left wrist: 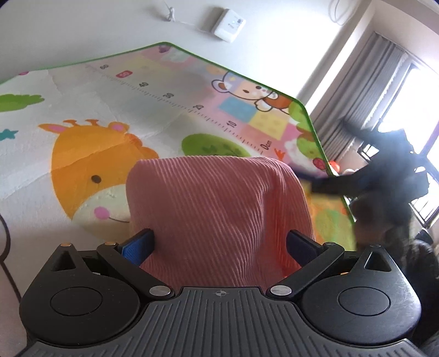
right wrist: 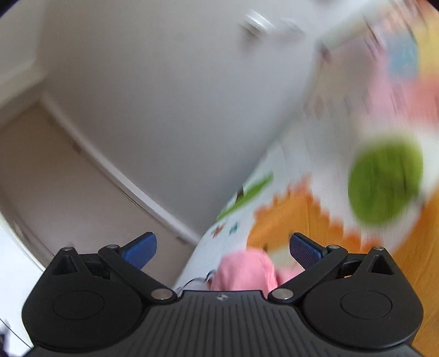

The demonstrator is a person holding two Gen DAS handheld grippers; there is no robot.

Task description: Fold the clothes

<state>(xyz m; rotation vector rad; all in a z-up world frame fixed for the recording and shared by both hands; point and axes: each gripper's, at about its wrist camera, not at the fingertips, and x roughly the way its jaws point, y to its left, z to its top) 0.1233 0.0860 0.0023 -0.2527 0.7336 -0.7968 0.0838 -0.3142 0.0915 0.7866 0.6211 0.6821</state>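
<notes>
A pink ribbed garment (left wrist: 216, 214) lies folded on the cartoon play mat (left wrist: 109, 109), right in front of my left gripper (left wrist: 219, 244). Its blue-padded fingers (left wrist: 138, 245) stand wide apart on either side of the cloth, open, not pinching it. In the blurred right wrist view, my right gripper (right wrist: 222, 248) is open too, its blue pads (right wrist: 304, 251) spread. A bit of the pink garment (right wrist: 247, 270) shows low between them, below the fingers. The right gripper with its dark arm (left wrist: 384, 175) shows blurred at the right of the left wrist view.
The mat's green edge (left wrist: 233, 71) borders a white floor with a white box and cable (left wrist: 229, 24). Grey curtains and a bright window (left wrist: 384, 82) are at the right. A white baseboard and beige floor (right wrist: 82, 175) lie left in the right wrist view.
</notes>
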